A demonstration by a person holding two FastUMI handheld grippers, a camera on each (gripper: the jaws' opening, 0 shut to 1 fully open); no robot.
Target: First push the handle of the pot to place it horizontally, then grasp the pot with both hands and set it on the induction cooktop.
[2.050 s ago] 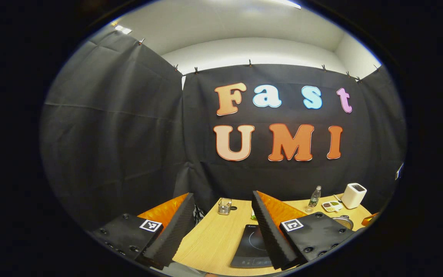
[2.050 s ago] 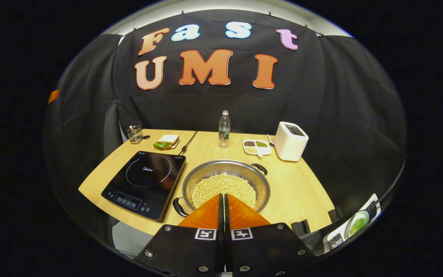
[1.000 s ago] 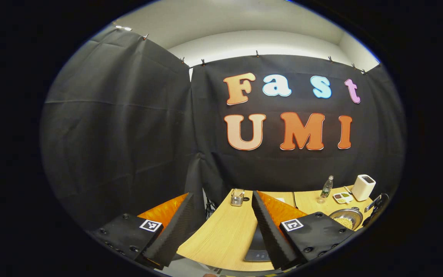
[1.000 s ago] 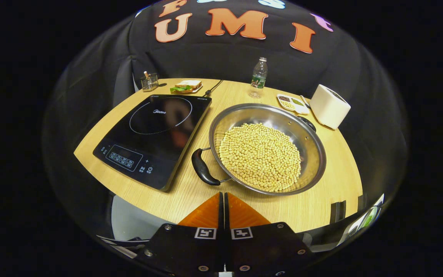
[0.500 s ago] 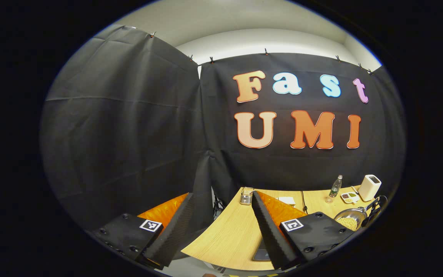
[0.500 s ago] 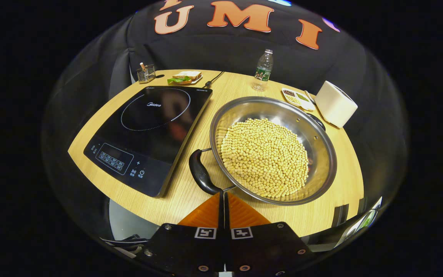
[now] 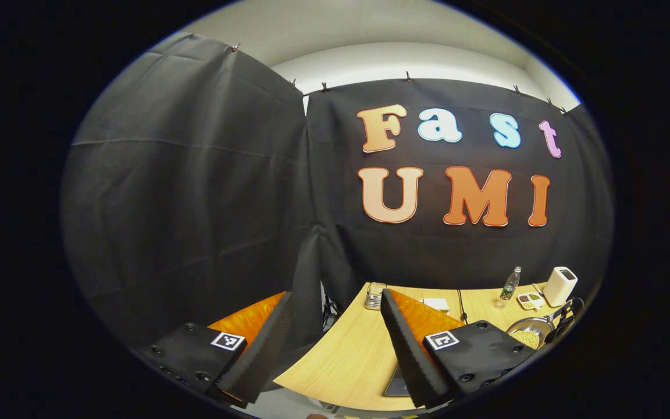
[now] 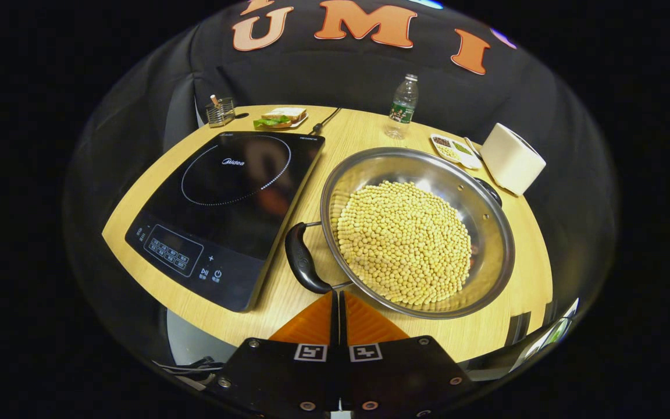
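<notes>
— Two grippers, you hold one in each hand. How do they stand?

— Your left gripper (image 7: 335, 297) is spread wide with nothing between its fingers, hanging off the table's (image 7: 341, 361) left edge and facing the booth wall. Your right gripper (image 8: 335, 294) has its fingers pressed together, empty, tips just at the pot's near handle (image 8: 302, 259).

— Going left to right across the table in your right gripper view, what do you have?

— First the cooktop (image 8: 224, 203), flat and bare. Just beside it sits the pot (image 8: 416, 230), full of yellow beans (image 8: 405, 241), resting on the wood and not on the cooktop. Its near handle points toward you and to the left; the far handle (image 8: 489, 189) is at the opposite rim, up and to the right.

— And at the back?

— A small wire holder (image 8: 220, 112), a sandwich on a plate (image 8: 280, 118), a water bottle (image 8: 402, 106), a divided dish (image 8: 451, 148) and a white box (image 8: 511, 158).
</notes>
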